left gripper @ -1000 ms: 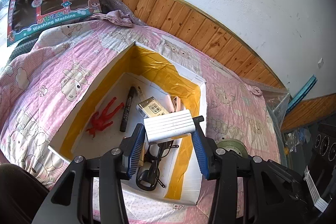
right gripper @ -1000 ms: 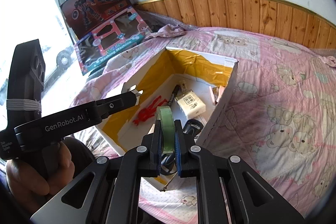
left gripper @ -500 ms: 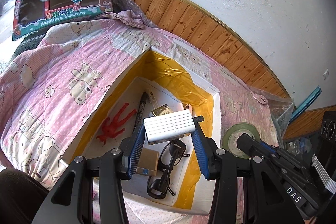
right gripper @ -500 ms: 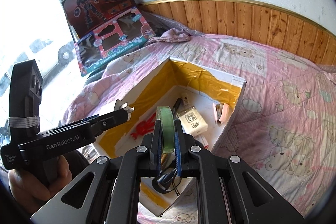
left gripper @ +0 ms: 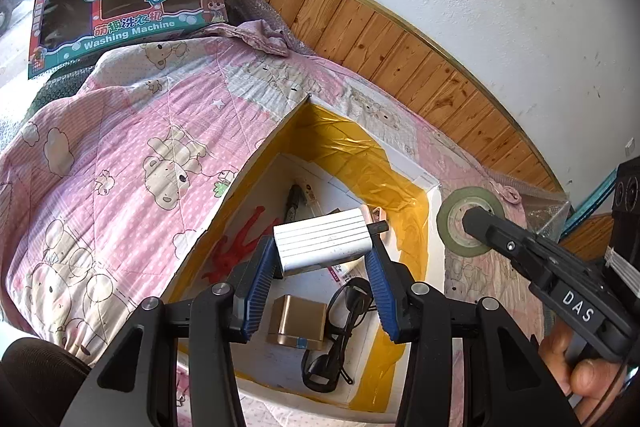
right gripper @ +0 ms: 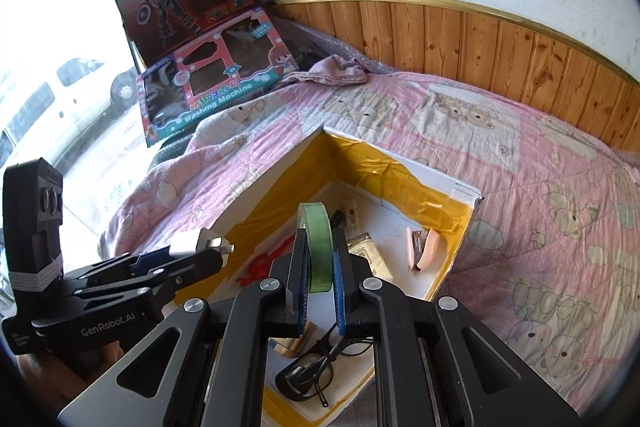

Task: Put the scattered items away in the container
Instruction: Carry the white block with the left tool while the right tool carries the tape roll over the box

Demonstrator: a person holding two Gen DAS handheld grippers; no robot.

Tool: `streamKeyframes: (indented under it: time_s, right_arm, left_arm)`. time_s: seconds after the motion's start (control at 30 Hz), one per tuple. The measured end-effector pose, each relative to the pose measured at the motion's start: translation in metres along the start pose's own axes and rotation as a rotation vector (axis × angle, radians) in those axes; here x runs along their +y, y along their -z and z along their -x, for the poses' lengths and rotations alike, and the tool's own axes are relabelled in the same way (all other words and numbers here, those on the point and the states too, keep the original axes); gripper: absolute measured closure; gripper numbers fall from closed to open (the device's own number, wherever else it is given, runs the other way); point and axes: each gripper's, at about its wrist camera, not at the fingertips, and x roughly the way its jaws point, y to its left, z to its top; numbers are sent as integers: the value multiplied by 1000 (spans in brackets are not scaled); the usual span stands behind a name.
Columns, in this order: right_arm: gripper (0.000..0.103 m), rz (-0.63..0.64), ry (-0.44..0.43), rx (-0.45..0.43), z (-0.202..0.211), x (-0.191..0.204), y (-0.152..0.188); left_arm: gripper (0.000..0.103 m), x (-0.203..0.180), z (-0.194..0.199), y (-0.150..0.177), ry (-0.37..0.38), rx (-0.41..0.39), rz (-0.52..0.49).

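Both tools have risen above the box (left gripper: pixel 434 183) since a second ago. Left tool (left gripper: pixel 320 267) clamps white power bank (left gripper: pixel 322 241); right tool (right gripper: pixel 320 267) pinches green tape roll (right gripper: pixel 318 247), probably over box's near end.

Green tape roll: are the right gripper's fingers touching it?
Touching. The right wrist view shows both blue pads pressed flat against the sides of the green tape roll, no gap, held above the yellow-lined white box.
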Motion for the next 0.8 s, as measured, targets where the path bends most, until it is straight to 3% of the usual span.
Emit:
streamKeyframes:
  time_s: [0.53, 0.8]
  right_arm:
    - [92, 76, 29, 96, -73, -4, -42]
    - [92, 83, 66, 172, -115, -20, -52]
  left_arm:
    - [56, -8, -27, 15, -29, 107, -109]
    - [56, 1, -29, 12, -99, 104, -122]
